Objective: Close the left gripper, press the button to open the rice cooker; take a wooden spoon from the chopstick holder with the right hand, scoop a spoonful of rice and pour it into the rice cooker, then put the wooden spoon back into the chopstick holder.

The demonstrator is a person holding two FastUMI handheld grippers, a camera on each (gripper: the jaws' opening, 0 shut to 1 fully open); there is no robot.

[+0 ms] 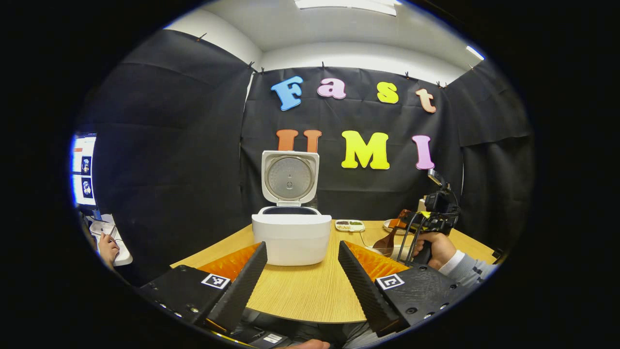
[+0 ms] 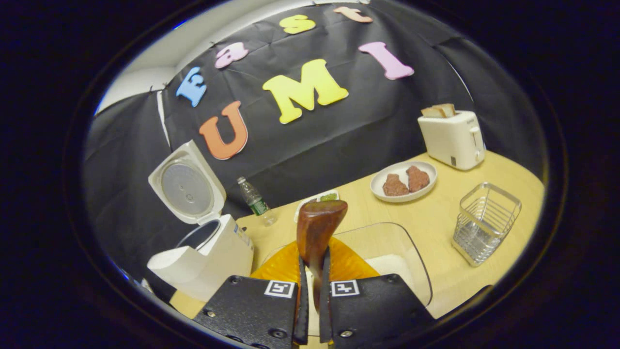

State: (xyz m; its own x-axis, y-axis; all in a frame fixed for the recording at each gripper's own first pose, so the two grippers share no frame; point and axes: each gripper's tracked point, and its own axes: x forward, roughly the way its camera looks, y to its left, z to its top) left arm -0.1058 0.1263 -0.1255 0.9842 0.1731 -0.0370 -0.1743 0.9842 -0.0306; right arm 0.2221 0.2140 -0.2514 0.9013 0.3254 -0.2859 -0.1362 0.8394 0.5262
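Observation:
The white rice cooker (image 1: 292,235) stands open on the wooden table, its lid (image 1: 289,177) upright. My left gripper (image 1: 302,271) is open in front of it with nothing between its fingers. My right gripper (image 2: 314,261) is shut on the handle of the wooden spoon (image 2: 317,228), whose head points up and away over a clear glass bowl (image 2: 411,257) with white rice in it. From the right gripper view the cooker (image 2: 203,252) sits to the left. The wire chopstick holder (image 2: 484,223) stands at the right. In the left gripper view a hand (image 1: 433,247) holds the right gripper (image 1: 436,213) over the bowl.
A white toaster (image 2: 453,138) with bread stands at the back right, with a plate (image 2: 403,194) of two brown pieces in front of it. A water bottle (image 2: 254,199) and a small dish (image 2: 317,198) are near the wall. Far left are a screen (image 1: 83,169) and another person's hand (image 1: 107,247).

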